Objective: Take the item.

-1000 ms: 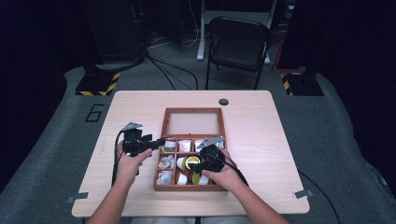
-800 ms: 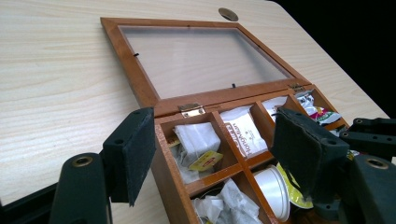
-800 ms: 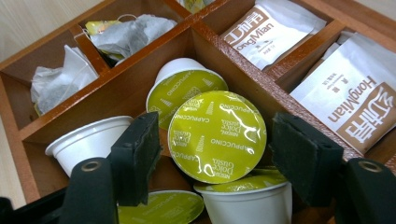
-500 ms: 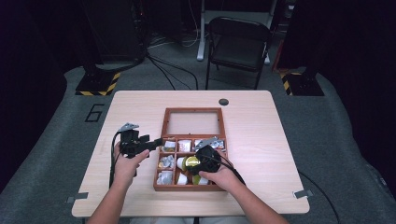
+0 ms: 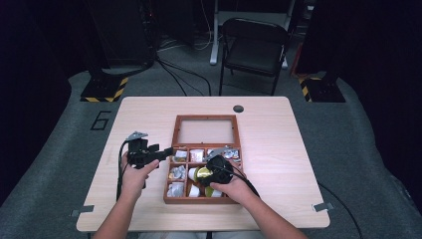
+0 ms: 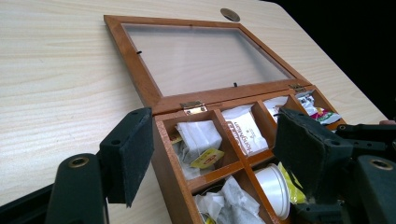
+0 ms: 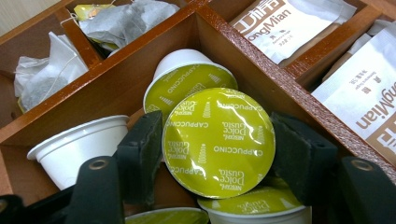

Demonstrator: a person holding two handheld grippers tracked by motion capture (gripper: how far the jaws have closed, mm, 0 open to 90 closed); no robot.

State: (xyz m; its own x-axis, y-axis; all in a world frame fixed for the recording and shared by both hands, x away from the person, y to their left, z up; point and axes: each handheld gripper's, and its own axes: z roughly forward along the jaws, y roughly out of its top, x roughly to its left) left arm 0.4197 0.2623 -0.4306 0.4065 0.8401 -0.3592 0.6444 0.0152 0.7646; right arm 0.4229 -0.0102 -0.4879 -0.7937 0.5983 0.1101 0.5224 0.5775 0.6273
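An open wooden box (image 5: pixel 167 185) with several compartments sits mid-table, its glass lid (image 5: pixel 205 130) laid flat behind it. My right gripper (image 5: pixel 208 175) is over the front compartments, shut on a coffee capsule (image 5: pixel 201 173). In the right gripper view the capsule (image 7: pixel 218 142), with a yellow-green foil top, is clamped between the jaws of the right gripper (image 7: pixel 219 156) above other capsules (image 7: pixel 189 79). My left gripper (image 5: pixel 165 153) is open at the box's left wall. The left gripper view has that gripper (image 6: pixel 217 154) straddling the wall (image 6: pixel 170 172), with tea bags (image 6: pixel 198 137) beyond.
Sachets (image 7: pixel 289 23) and tea bags (image 7: pixel 121 21) fill the neighbouring compartments. The pale wood table (image 5: pixel 298 149) has bare room left and right of the box and a round cable hole (image 5: pixel 238 108) at the back. A black chair (image 5: pixel 254 47) stands behind the table.
My right gripper has shifted slightly left with the capsule in it. The left gripper has stayed almost still at the box's left wall.
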